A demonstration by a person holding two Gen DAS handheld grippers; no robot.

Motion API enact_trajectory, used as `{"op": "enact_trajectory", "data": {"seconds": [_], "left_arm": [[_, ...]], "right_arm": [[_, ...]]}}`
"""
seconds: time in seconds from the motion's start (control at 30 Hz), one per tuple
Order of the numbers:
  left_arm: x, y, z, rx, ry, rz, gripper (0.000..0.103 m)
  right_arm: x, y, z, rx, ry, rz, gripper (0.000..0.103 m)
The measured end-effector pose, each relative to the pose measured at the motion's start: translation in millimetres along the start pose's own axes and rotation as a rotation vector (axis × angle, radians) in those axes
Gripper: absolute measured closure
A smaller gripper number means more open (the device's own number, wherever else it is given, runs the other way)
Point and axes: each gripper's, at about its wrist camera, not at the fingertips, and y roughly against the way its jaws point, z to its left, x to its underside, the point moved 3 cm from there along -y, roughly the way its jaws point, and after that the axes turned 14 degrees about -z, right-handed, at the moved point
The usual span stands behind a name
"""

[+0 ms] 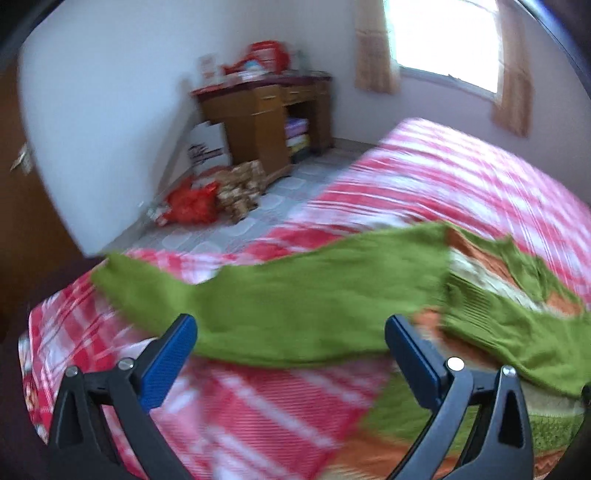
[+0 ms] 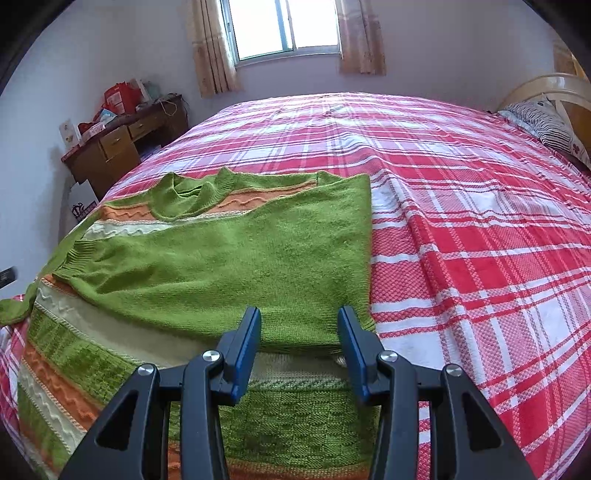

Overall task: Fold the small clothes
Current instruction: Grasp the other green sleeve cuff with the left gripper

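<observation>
A green knit sweater (image 2: 207, 258) with orange and cream stripes lies flat on the red plaid bed (image 2: 461, 229), collar toward the window. One sleeve (image 2: 314, 240) is folded across its chest. My right gripper (image 2: 299, 312) hovers over the sweater's near part, jaws apart, with nothing pinched between the blue pads (image 2: 245, 343). In the blurred left wrist view the other sleeve (image 1: 295, 295) stretches out sideways over the bed (image 1: 443, 177). My left gripper (image 1: 291, 319) stands wide open just in front of that sleeve and holds nothing.
A wooden desk (image 2: 110, 147) (image 1: 266, 118) piled with red bags stands by the wall left of the bed. Boxes and bags (image 1: 218, 195) lie on the tiled floor. A striped pillow (image 2: 546, 125) and headboard sit at the far right. A curtained window (image 2: 284, 26) faces me.
</observation>
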Motion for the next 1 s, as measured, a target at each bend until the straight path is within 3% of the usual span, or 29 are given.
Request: {"op": "enact_trajectory", "data": {"seconds": [0.23,0.33,0.5,0.67,0.77,1.0], "left_arm": [[2.6,-28.8,123.2,-0.203,0.241,0.044,0.001],[8.6,-46.8,157.3,-0.278,0.306,0.072,0.016],[22.1,-77.5,186.9,-0.277,0.468,0.112,0.034],[27.7,-98.2,186.7,-0.242,0.527,0.118,0.04],[32.6,-115.5,186.6,-0.225,0.548,0.167,0.056],[30.9,-116.4,189.0,-0.248,0.528,0.131,0.091]], "right_arm": [[0.8,0.0,2.4,0.012,0.015,0.002,0.058],[1.0,0.2,2.6,0.011,0.013,0.001,0.058],[0.5,-0.6,3.1,0.011,0.012,0.004,0.058],[0.3,-1.9,4.1,0.017,0.019,0.007,0.058],[0.7,-2.3,5.0,0.023,0.027,0.01,0.058],[1.0,-2.6,6.4,0.032,0.038,0.012,0.058]]}}
